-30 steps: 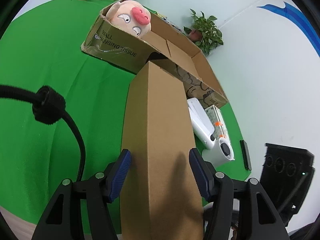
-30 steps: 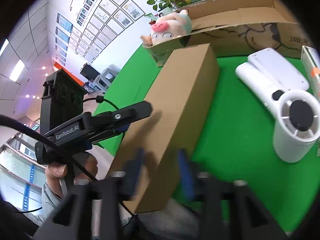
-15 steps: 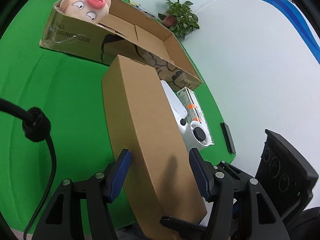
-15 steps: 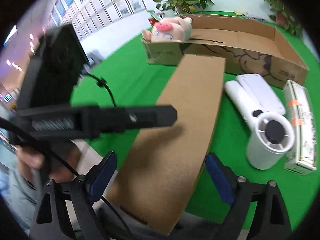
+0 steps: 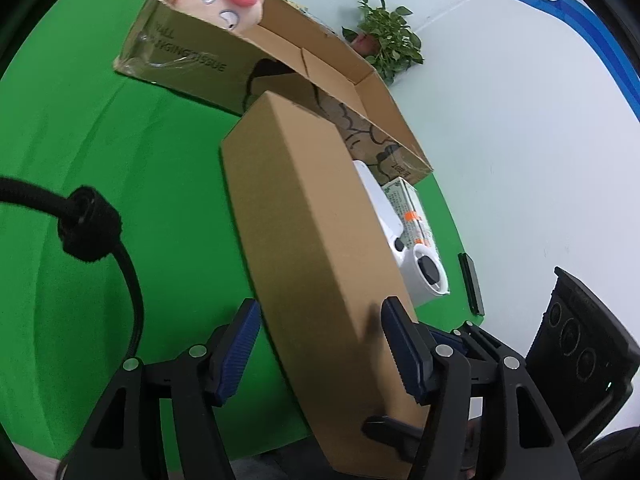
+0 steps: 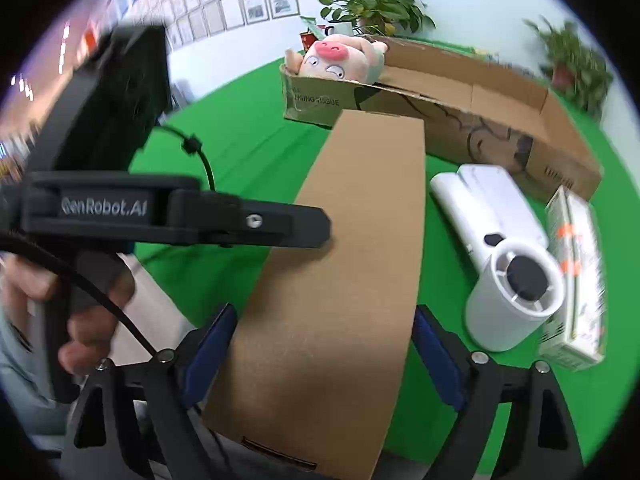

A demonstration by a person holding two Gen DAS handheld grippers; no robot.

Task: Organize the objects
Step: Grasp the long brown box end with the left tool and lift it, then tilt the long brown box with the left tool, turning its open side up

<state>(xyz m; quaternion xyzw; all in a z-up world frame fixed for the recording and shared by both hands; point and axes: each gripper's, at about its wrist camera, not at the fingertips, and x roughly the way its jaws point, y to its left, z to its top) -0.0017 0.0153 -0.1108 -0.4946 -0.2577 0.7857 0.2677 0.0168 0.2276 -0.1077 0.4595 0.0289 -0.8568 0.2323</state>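
Straddling the long closed carton (image 6: 344,264) with both grippers, I've just widened the left gripper (image 5: 320,352) and narrowed the right gripper (image 6: 324,356); neither clamps yet. Next: squeeze together and lift toward the open tissue box (image 6: 472,92) (pig plush inside).

open green cloth (image 5: 120,184) left of long box (image 5: 312,240), white device (image 6: 508,280) crowding its right

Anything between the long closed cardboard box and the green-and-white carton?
Yes: the white handheld fan lies between long closed cardboard box and green-and-white carton, clearest in the right wrist view.
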